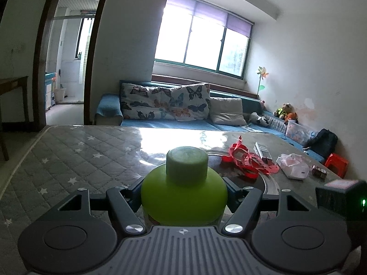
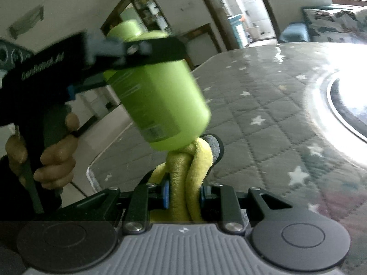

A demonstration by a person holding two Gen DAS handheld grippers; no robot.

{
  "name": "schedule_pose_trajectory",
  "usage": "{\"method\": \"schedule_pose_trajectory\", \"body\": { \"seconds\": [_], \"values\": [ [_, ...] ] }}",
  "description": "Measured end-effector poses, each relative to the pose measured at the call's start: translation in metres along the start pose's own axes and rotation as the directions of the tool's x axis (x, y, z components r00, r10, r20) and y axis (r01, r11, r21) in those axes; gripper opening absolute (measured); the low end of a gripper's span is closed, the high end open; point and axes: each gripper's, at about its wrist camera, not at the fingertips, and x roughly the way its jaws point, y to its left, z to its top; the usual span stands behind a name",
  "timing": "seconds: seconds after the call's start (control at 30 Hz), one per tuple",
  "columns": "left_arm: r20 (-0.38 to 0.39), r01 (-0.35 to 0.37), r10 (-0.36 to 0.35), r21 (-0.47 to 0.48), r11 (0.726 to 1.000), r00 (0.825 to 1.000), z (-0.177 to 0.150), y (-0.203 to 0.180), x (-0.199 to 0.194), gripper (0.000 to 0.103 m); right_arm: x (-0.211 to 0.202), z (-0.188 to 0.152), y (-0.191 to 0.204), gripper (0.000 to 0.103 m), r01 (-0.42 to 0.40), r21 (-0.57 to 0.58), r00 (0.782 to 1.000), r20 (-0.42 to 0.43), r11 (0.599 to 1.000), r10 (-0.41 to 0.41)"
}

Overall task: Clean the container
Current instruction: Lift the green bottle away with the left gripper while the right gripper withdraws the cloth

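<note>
Left gripper point(image 1: 183, 192) clamped on green bottle point(image 1: 183, 197) | right gripper point(image 2: 184, 194) pinching yellow cloth point(image 2: 183, 178) | cloth touching bottle base, above star-patterned table point(image 2: 263, 119)

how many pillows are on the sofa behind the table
3: two butterfly-print pillows leaning side by side at the sofa's left, one plain beige pillow right of them. Others may be hidden.

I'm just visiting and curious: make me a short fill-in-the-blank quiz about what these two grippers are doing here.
1. The left gripper is shut on a green ____.
2. The right gripper is shut on a yellow ____.
3. The cloth touches the bottle at its ____ end.
4. The cap is ____ the bottle.

Missing words: bottle; cloth; bottom; on
</note>
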Motion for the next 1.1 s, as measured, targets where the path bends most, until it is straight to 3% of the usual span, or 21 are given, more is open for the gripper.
{"method": "schedule_pose_trajectory", "body": {
  "seconds": [0.33, 0.53, 0.77, 1.1],
  "values": [
    [0.006, 0.019, -0.019, -0.019, 1.0, 1.0, 0.004, 0.002, -0.001, 0.071, 0.0, 0.013, -0.014, 0.022, 0.025, 0.042, 0.998, 0.048, 0.999, -0.027],
    [0.015, 0.039, -0.039, -0.017, 0.999, 0.999, 0.007, 0.001, -0.002, 0.071, 0.013, 0.011, -0.008, 0.023, -0.007, 0.019, 0.999, 0.054, 1.0, 0.006],
    [0.002, 0.003, -0.003, -0.004, 1.0, 1.0, 0.004, 0.004, 0.004, 0.071, 0.02, 0.012, 0.001, 0.022, -0.032, -0.03, 0.999, 0.023, 0.999, 0.033],
    [-0.041, -0.051, 0.051, 0.008, 0.999, 0.998, -0.006, 0.017, 0.021, 0.071, 0.006, 0.022, -0.028, 0.023, 0.095, 0.048, 0.995, 0.034, 0.994, -0.096]
  ]
}}
